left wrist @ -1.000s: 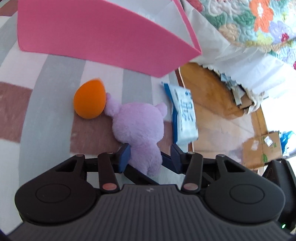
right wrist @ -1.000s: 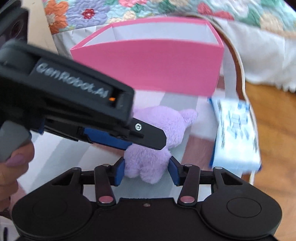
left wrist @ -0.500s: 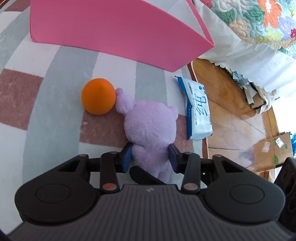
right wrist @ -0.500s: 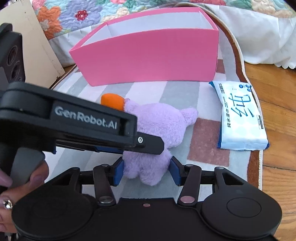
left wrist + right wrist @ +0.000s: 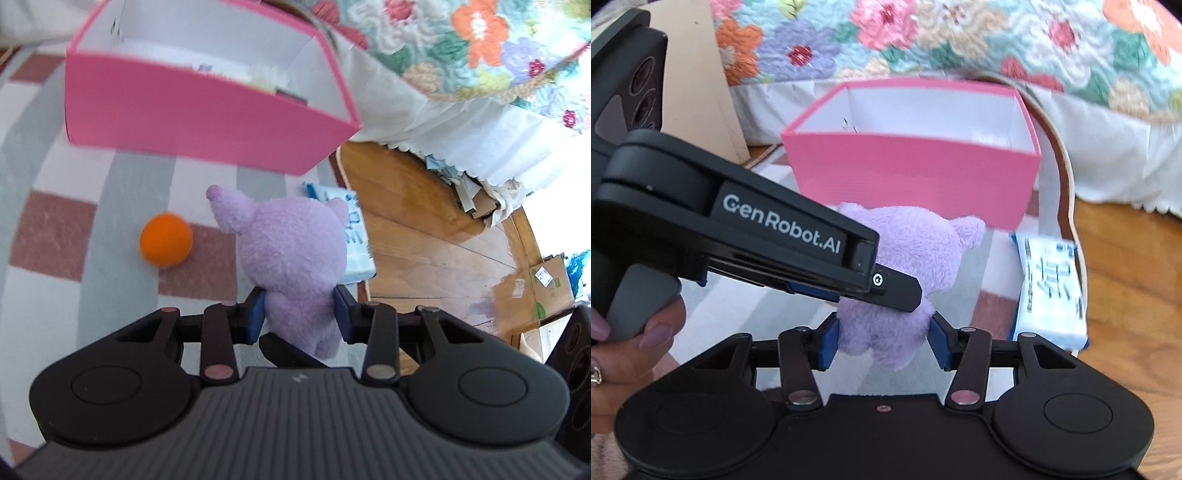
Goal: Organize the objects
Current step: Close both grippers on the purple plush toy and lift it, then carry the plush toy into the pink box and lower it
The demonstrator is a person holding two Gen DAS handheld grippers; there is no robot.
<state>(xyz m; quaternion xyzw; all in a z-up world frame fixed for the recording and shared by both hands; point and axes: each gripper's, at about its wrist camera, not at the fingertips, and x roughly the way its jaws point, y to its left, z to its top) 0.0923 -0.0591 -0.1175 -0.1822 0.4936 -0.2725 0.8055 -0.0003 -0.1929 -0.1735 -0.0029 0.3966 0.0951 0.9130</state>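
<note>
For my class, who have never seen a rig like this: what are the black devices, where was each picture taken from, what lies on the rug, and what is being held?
No robot arm is at work here. A person holds a black two-finger gripper in each hand, and each gripper carries a camera that looks forward along its fingers. One picture comes from the left gripper, the other from the right gripper. In the right view the left gripper crosses the frame, with the person's hand on its handle.

Both grippers are closed on the same purple plush toy, each with its blue pads pressing the toy's lower body.

On the striped rug lie an orange ball and a blue-and-white tissue pack. Behind them stands an open pink box, likely where the toy is headed. A flowered quilt hangs beyond.
</note>
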